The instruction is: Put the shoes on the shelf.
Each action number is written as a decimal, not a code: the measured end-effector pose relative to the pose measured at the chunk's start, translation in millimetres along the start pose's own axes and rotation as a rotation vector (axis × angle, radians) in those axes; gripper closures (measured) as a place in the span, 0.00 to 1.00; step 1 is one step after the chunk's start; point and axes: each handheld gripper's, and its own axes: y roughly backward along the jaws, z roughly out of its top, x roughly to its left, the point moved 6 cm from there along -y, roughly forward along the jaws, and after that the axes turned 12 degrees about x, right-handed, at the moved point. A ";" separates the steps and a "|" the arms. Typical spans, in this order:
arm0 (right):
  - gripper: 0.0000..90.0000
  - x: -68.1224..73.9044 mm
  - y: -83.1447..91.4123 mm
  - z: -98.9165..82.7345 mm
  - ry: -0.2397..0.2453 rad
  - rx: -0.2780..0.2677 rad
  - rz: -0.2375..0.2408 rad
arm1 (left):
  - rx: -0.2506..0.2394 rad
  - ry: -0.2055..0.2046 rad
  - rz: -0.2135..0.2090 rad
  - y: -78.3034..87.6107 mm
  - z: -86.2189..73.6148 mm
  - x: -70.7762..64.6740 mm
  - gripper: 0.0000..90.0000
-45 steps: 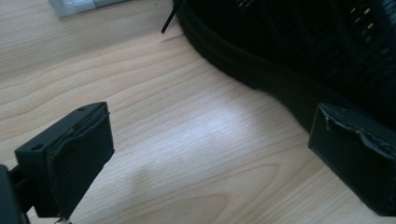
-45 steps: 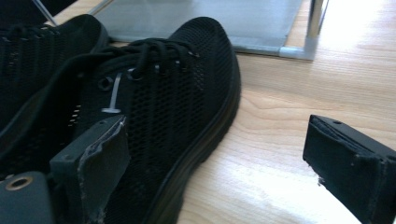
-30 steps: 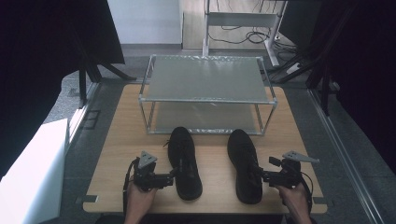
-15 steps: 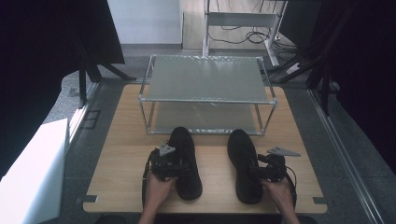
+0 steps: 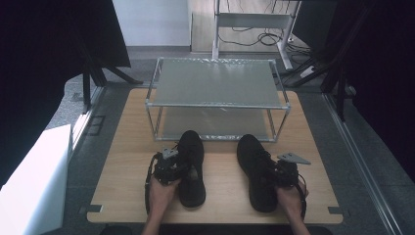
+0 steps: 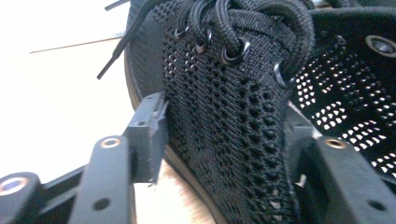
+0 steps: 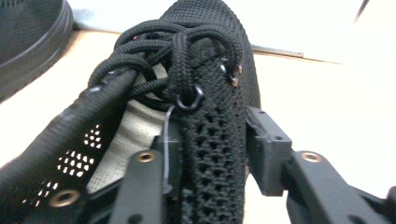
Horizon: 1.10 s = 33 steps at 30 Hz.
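My left gripper (image 5: 177, 167) has just closed on the left black knit lace-up shoe's (image 5: 192, 166) side wall; my right gripper (image 5: 277, 172) apparently clamps the right shoe (image 5: 254, 169) likewise, both on the wooden table (image 5: 122, 166).

Two black shoes, left shoe (image 5: 192, 166) and right shoe (image 5: 255, 171), with black perforated mesh uppers, black laces and dark metal eyelets. Pale grey lining inside the right shoe. Light wood-grain table (image 5: 122, 161); silver-framed rack (image 5: 215, 85) with grey shelves; black gripper bodies.
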 end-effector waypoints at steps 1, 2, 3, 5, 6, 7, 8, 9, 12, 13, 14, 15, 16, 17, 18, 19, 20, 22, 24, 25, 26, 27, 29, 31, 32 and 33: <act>0.76 -1.5 1.1 0.0 -0.002 -0.001 0.000 | 0.002 -0.004 -0.001 1.1 -0.3 0.5 0.57; 0.77 -2.7 2.1 0.1 -0.006 -0.007 0.003 | 0.000 -0.003 -0.005 2.5 -0.4 1.1 0.60; 0.78 -3.8 2.5 -0.2 -0.015 -0.009 0.013 | -0.002 -0.009 -0.005 4.3 -0.8 2.4 0.65; 0.80 -5.7 3.5 -0.3 -0.035 -0.012 0.030 | -0.008 -0.003 -0.016 6.2 -2.5 4.8 0.72; 0.80 -6.6 4.0 -0.3 -0.051 -0.013 0.047 | -0.013 0.004 -0.029 7.5 -3.5 6.7 0.74; 0.81 -8.0 4.4 -0.3 -0.068 -0.015 0.071 | -0.017 0.011 -0.039 9.1 -4.3 8.6 0.76; 0.81 -9.2 4.6 -0.3 -0.088 -0.019 0.096 | -0.019 0.016 -0.044 10.6 -5.3 10.8 0.79; 0.81 -10.3 5.2 -0.5 -0.107 -0.018 0.123 | -0.020 0.022 -0.051 12.1 -6.1 13.4 0.82; 0.82 -12.8 5.6 -1.0 -0.146 -0.023 0.171 | -0.029 0.071 -0.107 15.8 -8.3 22.8 0.86; 0.82 -13.7 5.8 -1.1 -0.150 -0.023 0.181 | -0.034 0.092 -0.129 16.8 -9.2 26.9 0.87; 0.82 -14.1 5.9 -1.5 -0.164 -0.022 0.198 | -0.042 0.113 -0.150 17.5 -10.1 31.1 0.88; 0.82 -14.3 6.1 -2.0 -0.181 -0.023 0.219 | -0.050 0.130 -0.172 18.0 -11.3 35.9 0.89; 0.82 -14.6 6.3 -2.4 -0.198 -0.021 0.241 | -0.059 0.153 -0.199 18.2 -12.3 39.9 0.89; 0.82 -14.6 6.5 -2.4 -0.215 -0.021 0.261 | -0.069 0.173 -0.226 18.2 -13.3 43.2 0.90; 0.82 -14.6 6.8 -2.1 -0.228 -0.022 0.278 | -0.075 0.187 -0.245 18.0 -14.1 45.7 0.90; 0.82 -14.4 7.4 -1.5 -0.239 -0.025 0.292 | -0.079 0.192 -0.256 17.9 -14.5 47.2 0.91; 0.82 -14.4 8.1 -0.9 -0.247 -0.027 0.303 | -0.079 0.193 -0.262 17.9 -14.6 47.8 0.91; 0.82 -13.3 10.1 0.5 -0.265 -0.034 0.327 | -0.073 0.188 -0.260 17.9 -13.3 47.1 0.91; 0.82 -12.4 12.1 1.8 -0.281 -0.040 0.352 | -0.071 0.180 -0.269 17.3 -10.8 44.7 0.92; 0.82 -11.9 13.0 2.3 -0.287 -0.041 0.360 | -0.072 0.175 -0.274 17.6 -9.2 42.8 0.92; 0.82 -11.3 14.1 2.7 -0.295 -0.040 0.370 | -0.077 0.169 -0.279 18.4 -7.6 40.9 0.92; 0.82 -11.2 14.9 3.1 -0.301 -0.041 0.375 | -0.081 0.159 -0.282 19.5 -5.8 39.0 0.92; 0.82 -11.2 16.6 3.8 -0.324 -0.043 0.392 | -0.088 0.160 -0.287 22.1 -2.4 35.0 0.92; 0.82 -11.5 18.1 5.1 -0.344 -0.054 0.416 | -0.097 0.164 -0.305 25.3 0.6 32.1 0.92; 0.82 -11.4 19.1 5.9 -0.357 -0.059 0.433 | -0.101 0.165 -0.314 27.2 1.9 31.0 0.92; 0.82 -11.4 20.1 6.8 -0.364 -0.065 0.449 | -0.109 0.171 -0.321 29.0 3.0 29.8 0.92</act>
